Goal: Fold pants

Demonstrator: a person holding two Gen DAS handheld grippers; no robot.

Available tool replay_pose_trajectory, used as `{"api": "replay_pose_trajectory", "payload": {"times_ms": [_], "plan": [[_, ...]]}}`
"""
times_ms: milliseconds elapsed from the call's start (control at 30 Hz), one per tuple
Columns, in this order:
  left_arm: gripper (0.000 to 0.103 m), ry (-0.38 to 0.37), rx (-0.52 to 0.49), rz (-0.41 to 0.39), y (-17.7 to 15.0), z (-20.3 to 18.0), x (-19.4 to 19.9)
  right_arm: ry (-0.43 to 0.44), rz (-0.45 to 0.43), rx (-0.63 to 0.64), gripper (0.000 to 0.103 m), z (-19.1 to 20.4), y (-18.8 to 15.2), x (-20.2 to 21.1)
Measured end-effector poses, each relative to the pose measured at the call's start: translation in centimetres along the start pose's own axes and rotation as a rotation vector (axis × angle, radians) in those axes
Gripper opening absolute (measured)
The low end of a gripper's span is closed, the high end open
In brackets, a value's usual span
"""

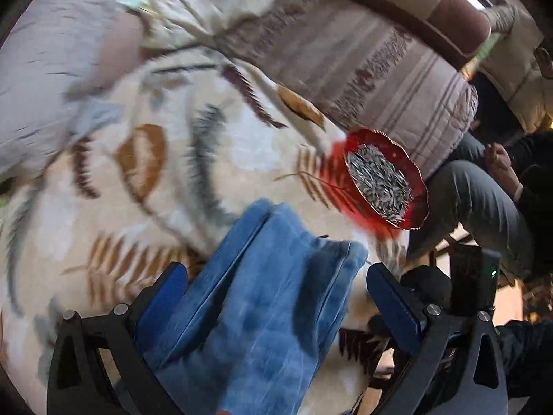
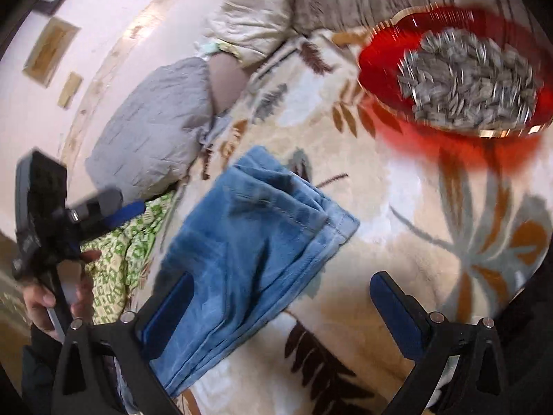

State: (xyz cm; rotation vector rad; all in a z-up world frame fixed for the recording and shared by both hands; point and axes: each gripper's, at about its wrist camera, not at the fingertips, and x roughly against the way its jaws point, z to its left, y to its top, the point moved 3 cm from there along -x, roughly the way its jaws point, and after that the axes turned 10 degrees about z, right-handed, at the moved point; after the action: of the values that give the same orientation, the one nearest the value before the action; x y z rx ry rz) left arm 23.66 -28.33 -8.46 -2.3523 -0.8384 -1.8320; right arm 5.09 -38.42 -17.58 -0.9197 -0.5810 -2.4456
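Lying folded into a compact stack on the leaf-patterned blanket (image 2: 397, 242), the blue pants (image 2: 255, 242) show several layered edges at the near corner, which suggests the fold is largely complete. Left gripper (image 1: 273, 297): jaws spread wide, the denim bundle lying between them but not pinched, so far as the blurred left wrist view allows. Right gripper (image 2: 280, 304): jaws likewise wide apart and holding nothing, with the pants lying against the left-hand finger and the other finger over bare blanket. In the right wrist view the left gripper appears at the far left edge, held in the person's hand (image 2: 45, 297), beside a green-patterned cloth (image 2: 128, 252). A red bowl of sunflower seeds (image 2: 459, 72) rests on the blanket near the pants. Chief hazards: a wide sweep of either gripper could tip the bowl and scatter seeds onto the fabric; a careless withdrawal could snag the top layer and undo the stack; the soft blanket could let the bundle slump.
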Motion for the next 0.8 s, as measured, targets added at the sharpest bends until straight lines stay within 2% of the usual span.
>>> {"api": "replay_pose_trajectory", "payload": {"times_ms": [100,200,567,633,700,767,800], "plan": [[0.103,0.034,-0.067,0.055,1.7,0.0,-2.0,0.009,-0.002,-0.053,0.103,-1.1,0.0,-1.1],[0.103,0.084,-0.110,0.094,3.4,0.1,-4.1,0.009,-0.049,-0.062,0.103,-1.3,0.1,-1.5],[0.103,0.103,-0.169,0.223,6.8,-0.3,-9.2,-0.042,-0.122,-0.051,0.103,-0.7,1.4,-3.2],[0.098,0.099,-0.166,0.241,7.0,-0.1,-9.9,-0.051,-0.127,-0.039,0.103,-0.6,1.6,-3.4],[0.081,0.095,-0.162,0.251,7.2,0.0,-10.3,-0.050,-0.135,-0.032,0.102,-0.6,1.5,-3.4],[0.070,0.131,-0.175,0.260,7.3,0.1,-10.7,-0.057,-0.142,-0.028,0.097,-0.7,1.5,-3.3],[0.068,0.134,-0.182,0.268,7.2,0.2,-10.8,-0.059,-0.145,-0.030,0.094,-0.8,1.6,-3.3]]}}
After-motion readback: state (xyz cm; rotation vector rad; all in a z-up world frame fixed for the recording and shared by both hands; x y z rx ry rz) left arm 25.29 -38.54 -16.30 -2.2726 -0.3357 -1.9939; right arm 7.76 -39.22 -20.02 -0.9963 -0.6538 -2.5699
